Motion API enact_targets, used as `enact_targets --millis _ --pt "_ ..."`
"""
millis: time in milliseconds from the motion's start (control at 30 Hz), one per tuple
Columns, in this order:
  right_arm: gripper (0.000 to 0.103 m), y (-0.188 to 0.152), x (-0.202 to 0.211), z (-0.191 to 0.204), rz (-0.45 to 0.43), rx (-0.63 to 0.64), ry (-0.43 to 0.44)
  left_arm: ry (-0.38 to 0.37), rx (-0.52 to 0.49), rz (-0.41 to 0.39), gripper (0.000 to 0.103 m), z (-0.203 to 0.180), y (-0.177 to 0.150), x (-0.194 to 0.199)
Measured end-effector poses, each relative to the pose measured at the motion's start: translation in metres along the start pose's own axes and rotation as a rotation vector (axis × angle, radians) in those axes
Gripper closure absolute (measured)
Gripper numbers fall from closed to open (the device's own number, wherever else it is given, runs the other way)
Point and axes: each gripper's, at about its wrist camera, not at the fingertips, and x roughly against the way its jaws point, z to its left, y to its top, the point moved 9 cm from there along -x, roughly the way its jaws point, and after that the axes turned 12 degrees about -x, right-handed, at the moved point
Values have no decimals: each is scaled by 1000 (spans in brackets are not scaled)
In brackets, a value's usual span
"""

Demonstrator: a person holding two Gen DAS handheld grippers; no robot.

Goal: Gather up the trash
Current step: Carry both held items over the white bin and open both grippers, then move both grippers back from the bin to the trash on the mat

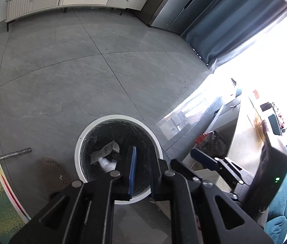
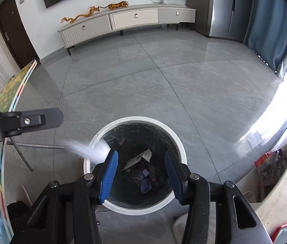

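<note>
Trash [image 1: 107, 163], a crumpled white wad, is showing as a blur just inside the white bin [image 1: 86, 134] at about 9 o'clock of its mouth; in the right wrist view the same wad [image 2: 86, 149] is smearing into a pale streak over the bin's [image 2: 176, 136] rim at 10 o'clock, so it is probably in motion, though the blur makes its exact position hard to fix. A folded printed paper [image 1: 104, 151] is lying on the black liner inside, toward 11 o'clock of the wad, and the right wrist view is also showing that paper [image 2: 138, 158] with a purple scrap [image 2: 146, 184] at 6 o'clock of it.

The left gripper [image 1: 141, 166] is hanging over the bin's 5 o'clock edge with its blue-padded fingers [image 1: 132, 170] parted by a narrow gap and nothing between them. The right gripper [image 2: 141, 174] is hovering over the bin's near side with its fingers [image 2: 108, 174] spread wide and released, gripping nothing. In the left wrist view the right gripper [image 1: 204, 159] is sitting at 3 o'clock of the bin.

The bin is standing on a grey tiled floor [image 2: 163, 81]. A long white cabinet [image 2: 127, 23] is running along the far wall at 12 o'clock, and a blue curtain [image 1: 225, 30] is hanging at 2 o'clock.
</note>
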Motion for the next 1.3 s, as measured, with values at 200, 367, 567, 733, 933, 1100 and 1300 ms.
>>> enact_targets --millis 200,367,567,733,933,1100,1300 --pt "53 14 35 1 -78 -19 8 -5 3 -23 91 -3 -2 17" --pt "48 22 70 4 -148 -47 33 24 -33 -67 91 -13 -7 46" --pt "30 25 111 20 -230 -44 65 95 -78 -133 75 -21 -16 90" --pt "20 22 138 33 -286 -36 74 141 -89 -209 49 -22 -26 130" --pt "16 26 179 45 -367 -30 84 185 -105 -281 49 -25 -36 171" --pt "6 31 218 63 -478 -19 95 242 -116 -388 49 -20 -42 217" --pt "0 29 258 91 -570 17 191 301 -112 -420 49 -15 -62 258"
